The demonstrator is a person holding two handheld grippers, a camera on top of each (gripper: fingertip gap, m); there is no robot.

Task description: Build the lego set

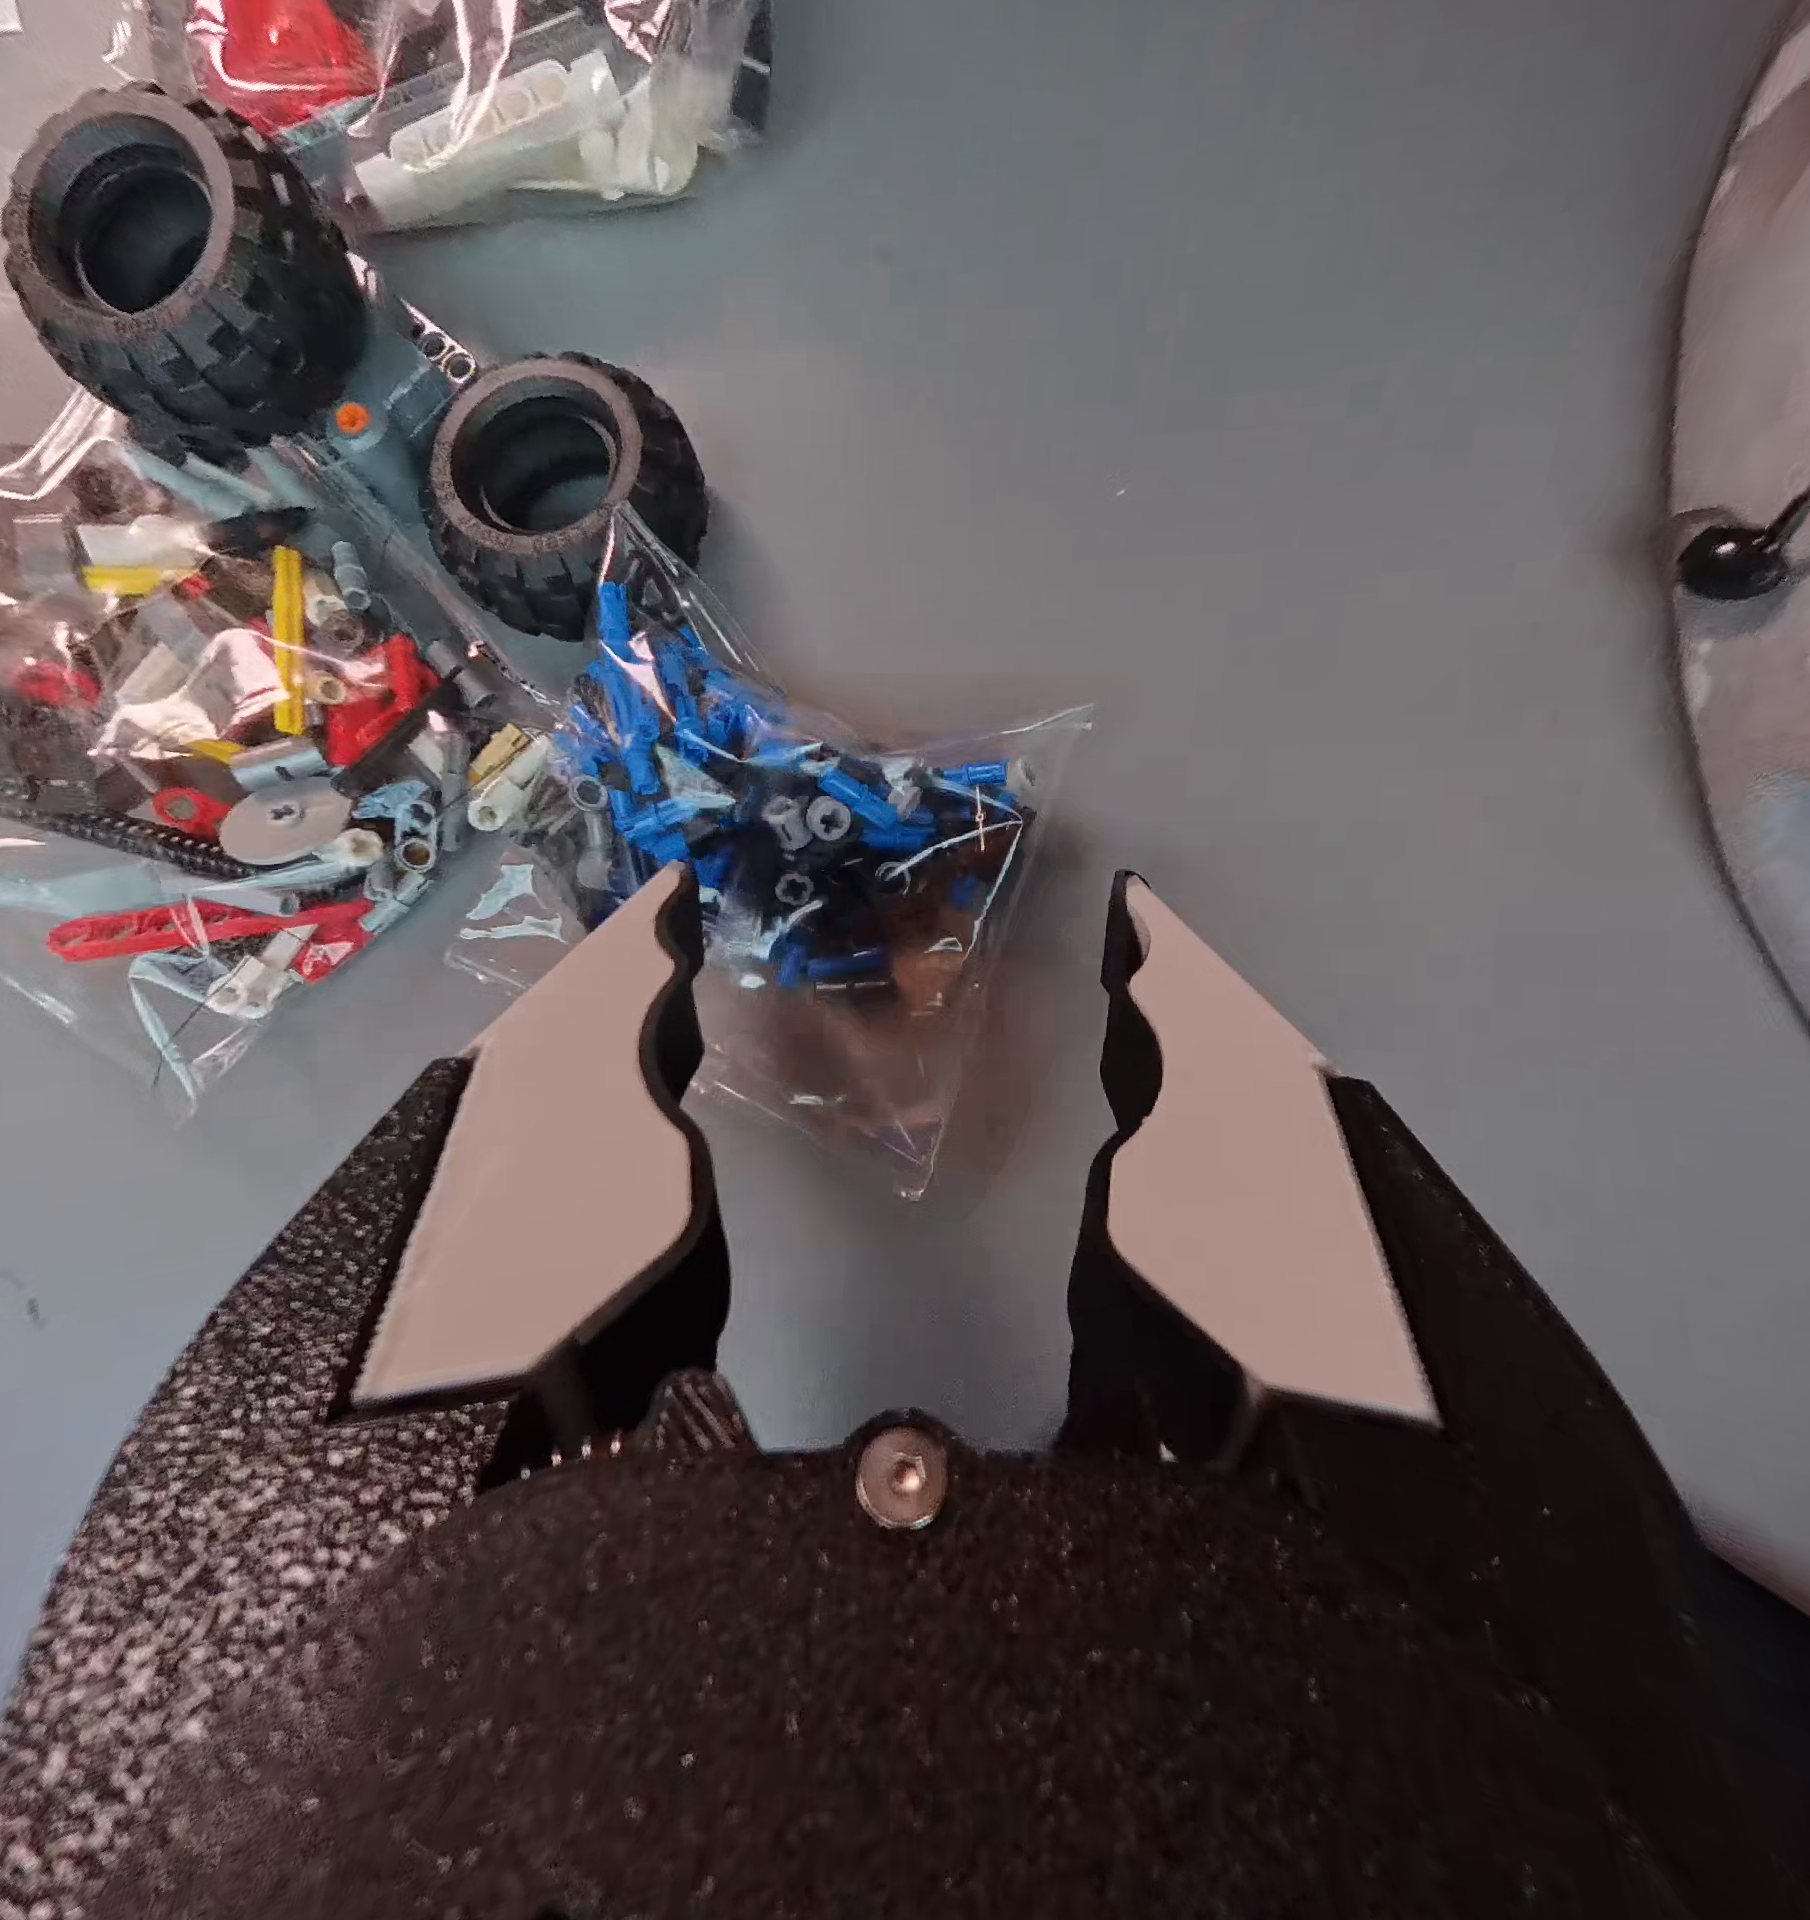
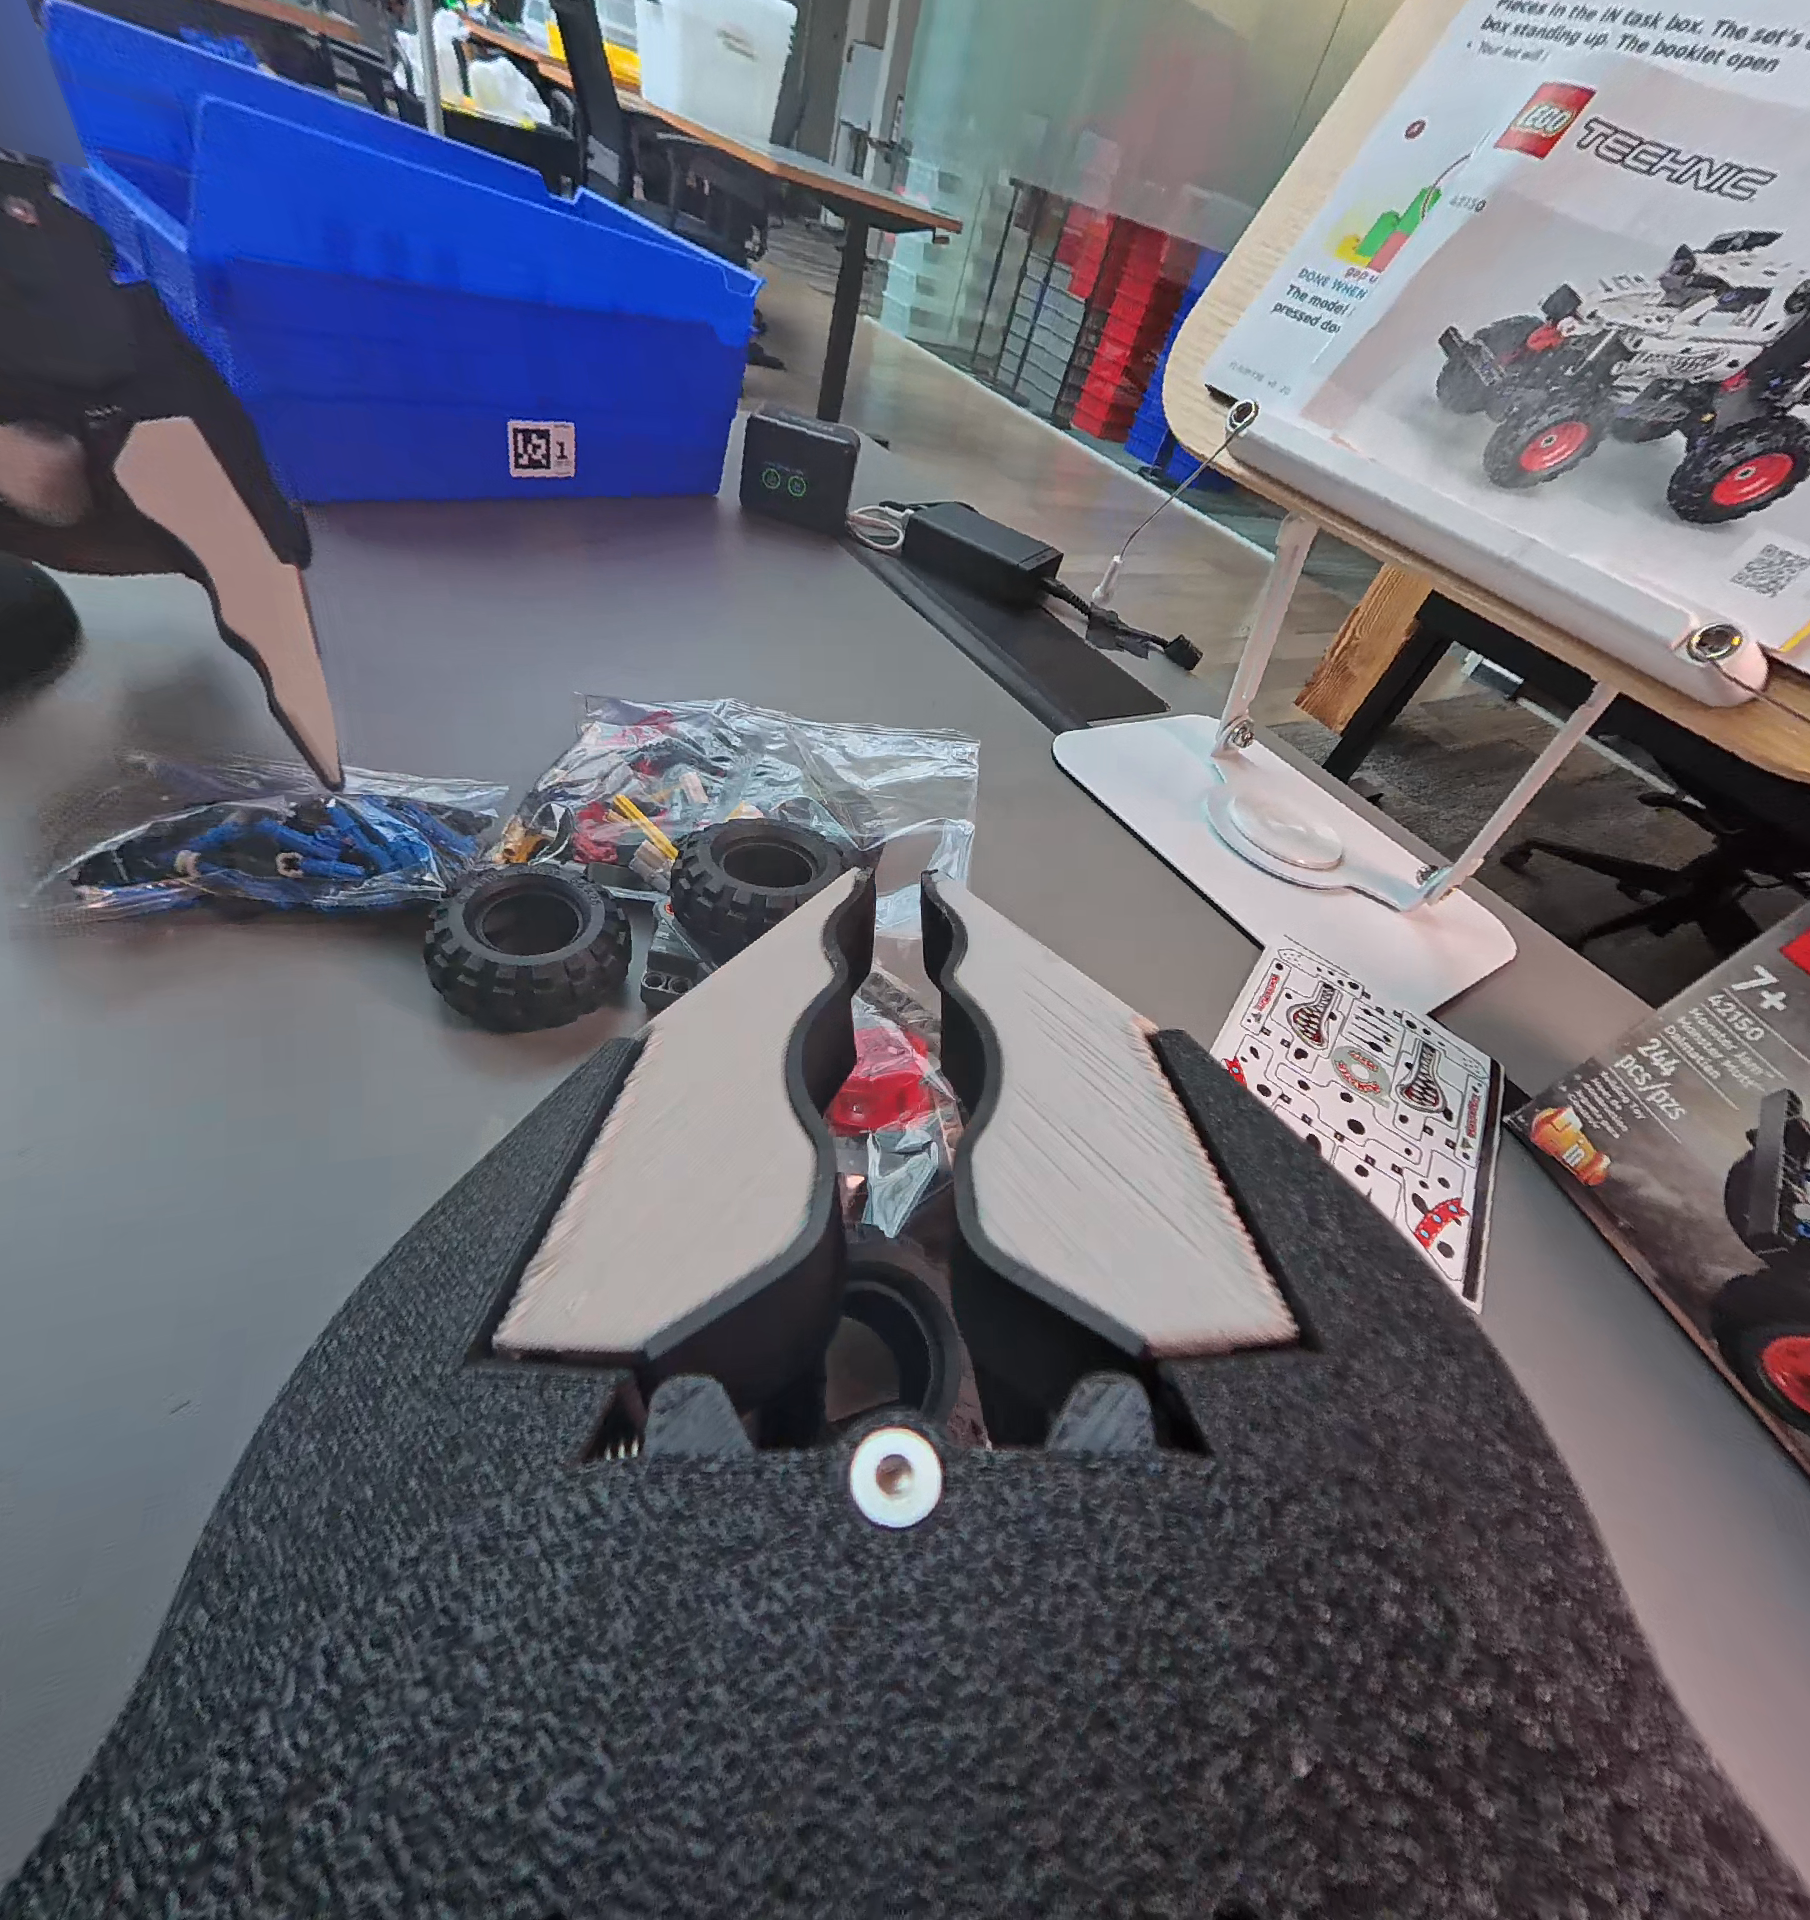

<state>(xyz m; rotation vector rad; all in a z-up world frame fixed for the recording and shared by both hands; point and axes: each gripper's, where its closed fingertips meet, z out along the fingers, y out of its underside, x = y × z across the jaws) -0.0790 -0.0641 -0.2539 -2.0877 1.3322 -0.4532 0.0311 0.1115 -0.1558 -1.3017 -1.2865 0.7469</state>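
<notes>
My left gripper (image 1: 903, 883) is open and hangs over a clear bag of blue pins (image 1: 797, 831) on the grey table (image 1: 1192, 416), its left fingertip touching the bag. It also shows in the right wrist view (image 2: 142, 800), one tip on that bag (image 2: 257, 842). My right gripper (image 2: 896, 883) is almost closed, with the plastic of a clear bag of red and black parts (image 2: 875, 1091) running up between its tips. Loose black tyres (image 1: 558, 499) (image 2: 527, 940) lie beside a bag of mixed parts (image 1: 205, 727) (image 2: 724, 769).
A bag of white parts (image 1: 527, 135) lies at the far edge. A booklet (image 2: 1607, 312) rests on a white stand (image 2: 1285, 831) at the right, with a sticker sheet (image 2: 1368, 1091) and the set's box (image 2: 1732, 1143) near it. A blue bin (image 2: 444, 312) stands behind.
</notes>
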